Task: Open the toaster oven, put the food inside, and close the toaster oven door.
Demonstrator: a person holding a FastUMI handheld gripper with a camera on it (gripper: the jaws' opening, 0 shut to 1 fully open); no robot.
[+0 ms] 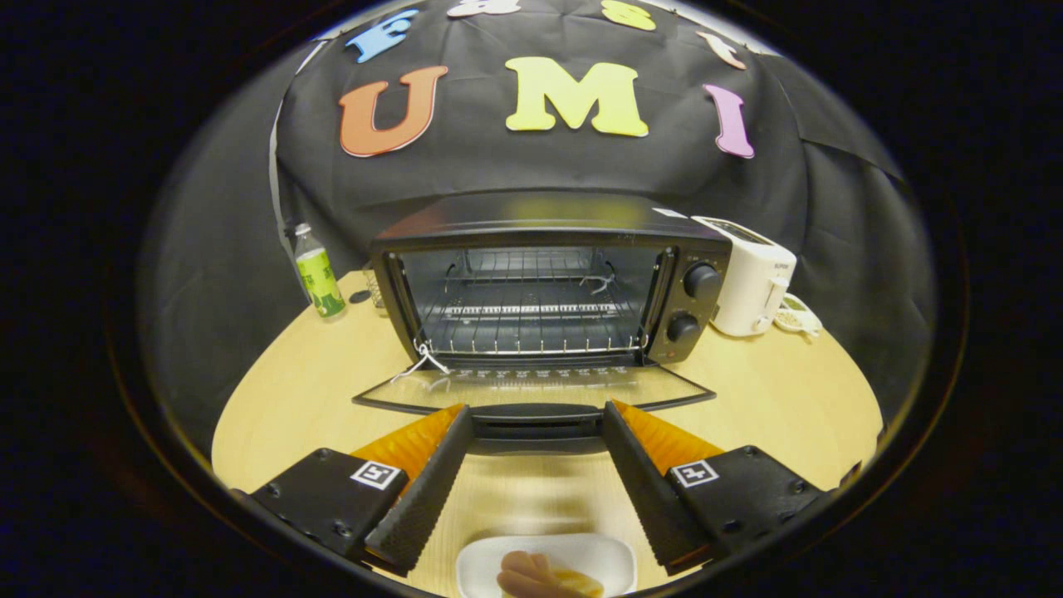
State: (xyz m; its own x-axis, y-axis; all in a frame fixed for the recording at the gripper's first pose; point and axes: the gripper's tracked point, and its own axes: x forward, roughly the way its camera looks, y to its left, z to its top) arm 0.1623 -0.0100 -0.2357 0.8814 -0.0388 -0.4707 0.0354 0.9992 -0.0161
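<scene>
On the pale wooden worktop (315,390), a clear plastic bottle with a green label (318,274) is seen at ten o'clock from the black toaster oven (548,282). The oven's glass door (531,389) is folded down flat, its handle just ahead of the fingertips. The gripper (536,423) is held with jaws wide apart and nothing between them. A white plate of sausages (544,569) lies at six o'clock, between the fingers. A white toaster (751,286) stands at the oven's three o'clock.
</scene>
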